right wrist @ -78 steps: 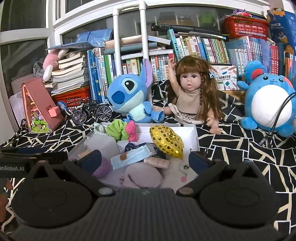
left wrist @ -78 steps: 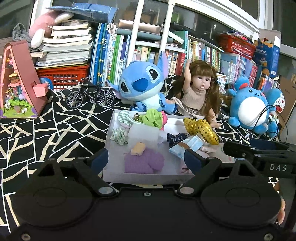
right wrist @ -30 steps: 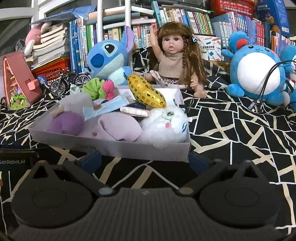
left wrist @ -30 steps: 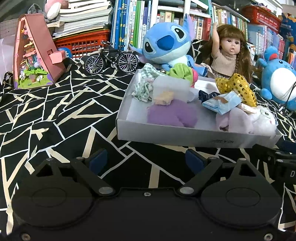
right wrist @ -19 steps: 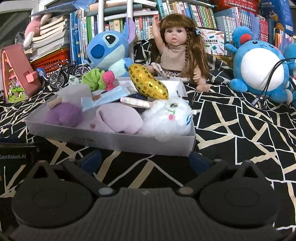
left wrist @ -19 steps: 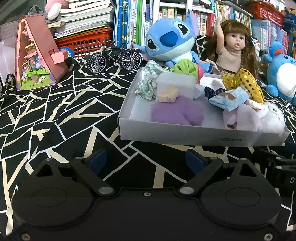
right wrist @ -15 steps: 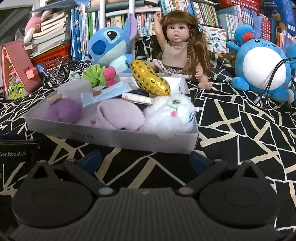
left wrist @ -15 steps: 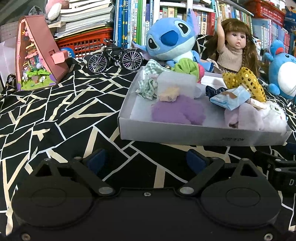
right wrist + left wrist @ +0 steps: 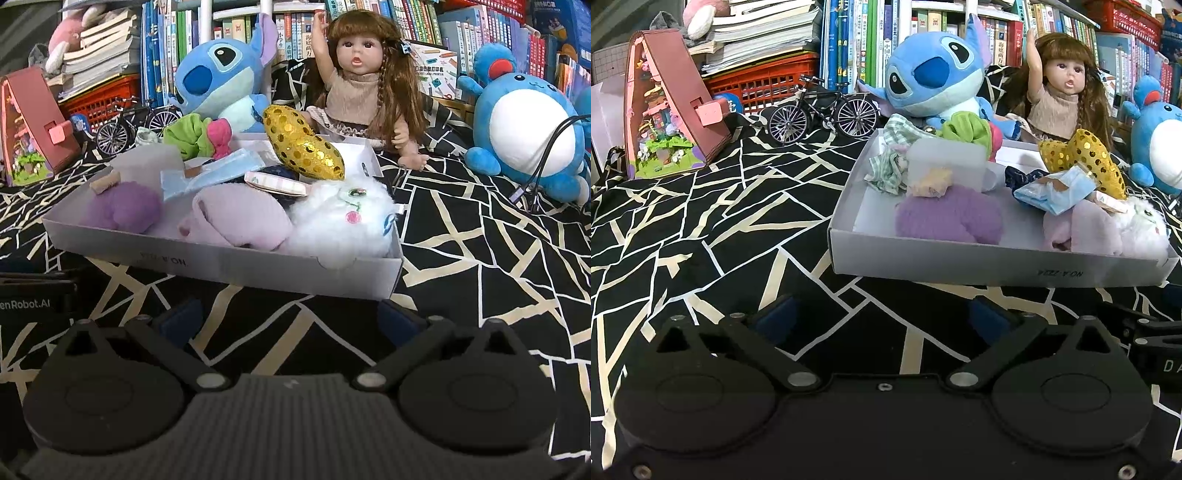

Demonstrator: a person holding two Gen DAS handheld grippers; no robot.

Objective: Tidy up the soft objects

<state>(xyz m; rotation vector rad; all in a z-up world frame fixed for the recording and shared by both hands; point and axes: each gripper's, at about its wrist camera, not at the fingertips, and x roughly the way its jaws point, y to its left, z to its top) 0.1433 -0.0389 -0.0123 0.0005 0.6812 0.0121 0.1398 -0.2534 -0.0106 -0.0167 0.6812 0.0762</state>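
Behind the white tray (image 9: 960,264), doll (image 9: 1060,92); both grippers' fingers (image 9: 775,317) spread, left opening.

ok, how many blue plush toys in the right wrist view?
2, maybe more hidden: the big-eared blue plush behind the white box, and the round blue plush at right, beside the doll.

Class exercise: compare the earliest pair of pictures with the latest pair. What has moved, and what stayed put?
Both grippers pulled back and sank from above the white box to low in front of its near wall. The left gripper is opening, empty; the right gripper is open, empty. The purple plush, white plush and gold sequin pouch stayed in place.
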